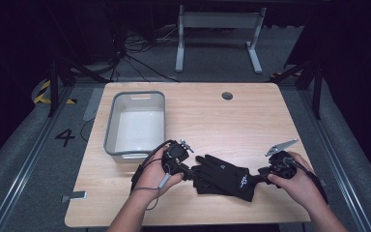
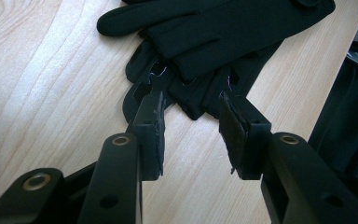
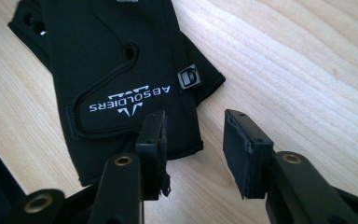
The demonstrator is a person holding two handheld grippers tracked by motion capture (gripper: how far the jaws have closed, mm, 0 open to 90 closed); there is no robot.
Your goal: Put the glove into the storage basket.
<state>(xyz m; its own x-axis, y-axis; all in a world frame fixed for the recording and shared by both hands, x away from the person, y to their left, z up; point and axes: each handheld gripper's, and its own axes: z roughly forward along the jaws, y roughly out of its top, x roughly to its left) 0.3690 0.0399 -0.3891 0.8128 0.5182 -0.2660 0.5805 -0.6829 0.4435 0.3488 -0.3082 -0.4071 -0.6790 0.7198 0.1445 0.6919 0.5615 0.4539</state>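
A pair of black gloves (image 1: 224, 175) lies stacked on the wooden table near its front edge, fingers toward the left, cuffs toward the right. My left gripper (image 1: 187, 170) sits at the fingertip end, open; in the left gripper view its jaws flank the glove fingers (image 2: 191, 88) with bare wood between them. My right gripper (image 1: 262, 172) is at the cuff end, open; in the right gripper view the cuff (image 3: 121, 93) with white "ABSOLDIERS" lettering lies just past the left jaw, nothing held.
A grey plastic bin (image 1: 136, 123) stands on the table (image 1: 222, 121) to the left, behind my left hand. A round cable hole (image 1: 227, 95) is at the back. A white table frame (image 1: 217, 34) stands on the floor beyond.
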